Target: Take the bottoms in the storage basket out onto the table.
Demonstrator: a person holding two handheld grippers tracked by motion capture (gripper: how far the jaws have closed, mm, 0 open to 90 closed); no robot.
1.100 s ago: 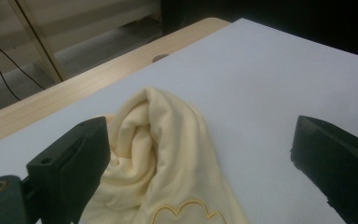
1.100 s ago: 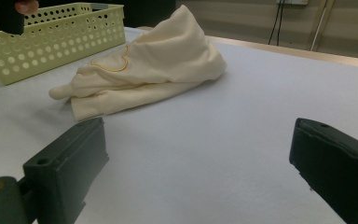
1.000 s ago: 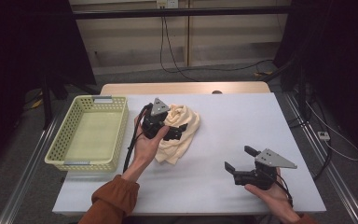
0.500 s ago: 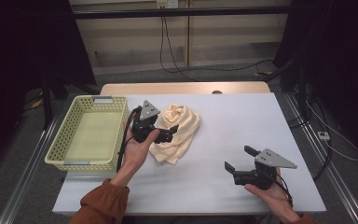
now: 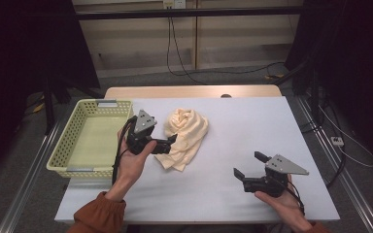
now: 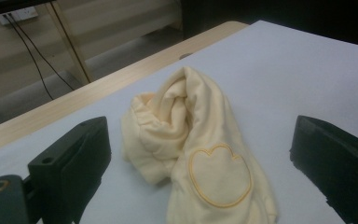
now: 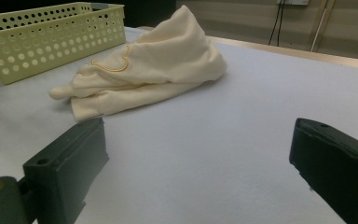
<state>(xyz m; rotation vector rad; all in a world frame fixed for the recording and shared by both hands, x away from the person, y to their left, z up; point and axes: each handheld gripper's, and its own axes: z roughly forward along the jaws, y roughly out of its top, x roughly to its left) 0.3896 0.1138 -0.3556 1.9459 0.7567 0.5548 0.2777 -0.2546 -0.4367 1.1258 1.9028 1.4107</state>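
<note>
High view first: a crumpled cream-yellow cloth garment [image 5: 184, 137] lies bunched on the pale grey table [image 5: 252, 126], just beside the perforated pale green plastic basket [image 5: 88, 138] at the left, and nothing sits in that basket as far as this angle shows. The left gripper [image 5: 171, 142] hovers at the garment's near edge, jaws spread wide and gripping nothing; in the left gripper view the two black jaws straddle the heap with open table on either side. The right gripper [image 5: 246, 165] hangs well apart near the table's front edge, jaws likewise wide and empty. So by my reckoning the work has barely begun: the grab, the lift and, likely, the drop into the basket are all left. Look at that fabric, soft, matte, folded over itself in thick rolls, with a stitched heart outline [image 6: 219, 175] on one panel. It looks like a sleeve or cuff curled at the top, though the folds hide too much to be sure.
</note>
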